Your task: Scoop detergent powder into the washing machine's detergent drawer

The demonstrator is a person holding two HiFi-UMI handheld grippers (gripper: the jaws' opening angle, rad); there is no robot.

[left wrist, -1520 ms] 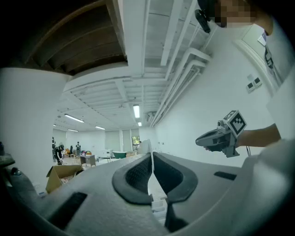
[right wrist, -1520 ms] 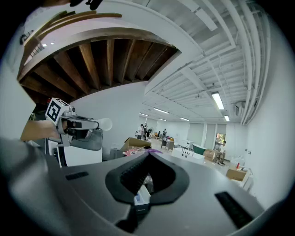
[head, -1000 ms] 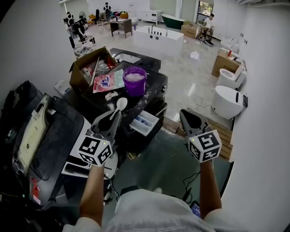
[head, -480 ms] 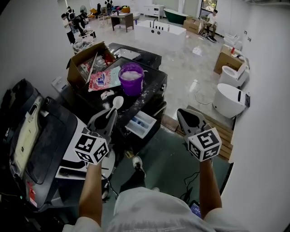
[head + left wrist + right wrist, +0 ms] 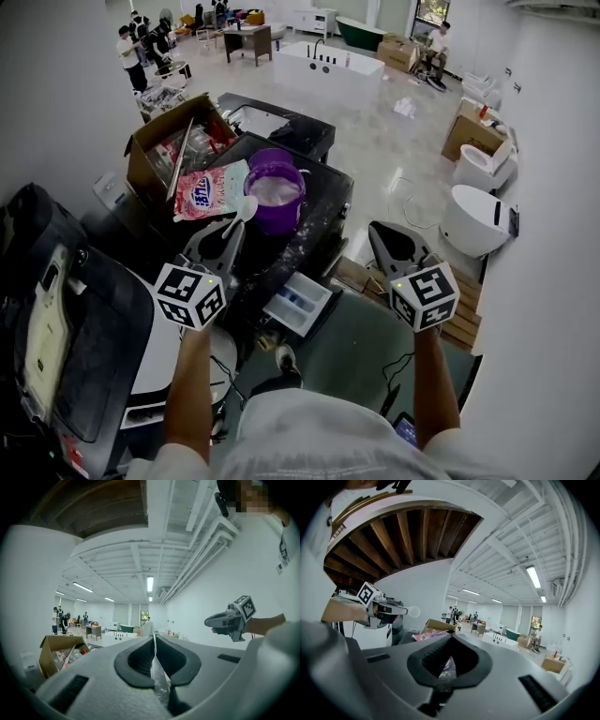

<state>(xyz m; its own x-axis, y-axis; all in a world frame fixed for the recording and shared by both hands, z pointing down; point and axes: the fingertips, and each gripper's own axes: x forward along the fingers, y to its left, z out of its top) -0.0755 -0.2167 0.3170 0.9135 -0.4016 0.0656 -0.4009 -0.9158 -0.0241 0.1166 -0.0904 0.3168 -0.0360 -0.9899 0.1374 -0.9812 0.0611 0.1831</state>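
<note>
The left gripper (image 5: 228, 236) is clamping the handle of a white spoon (image 5: 247, 210), whose bowl is hanging near the rim of the purple powder tub (image 5: 276, 199). The right gripper (image 5: 382, 234) is hovering clenched and empty, above the open detergent drawer (image 5: 298, 305).

Ceiling strip lights (image 5: 149, 583) give bright, even light; fisheye edges darken.

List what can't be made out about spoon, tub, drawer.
Load on the spoon: bowl too small in head view, edge-on between left gripper jaws in its own view.
Compartments of the detergent drawer: too small in head view; absent from both gripper views.
Powder depth in the purple tub: head view shows only its surface.
Print on the detergent bag: too small in head view.
</note>
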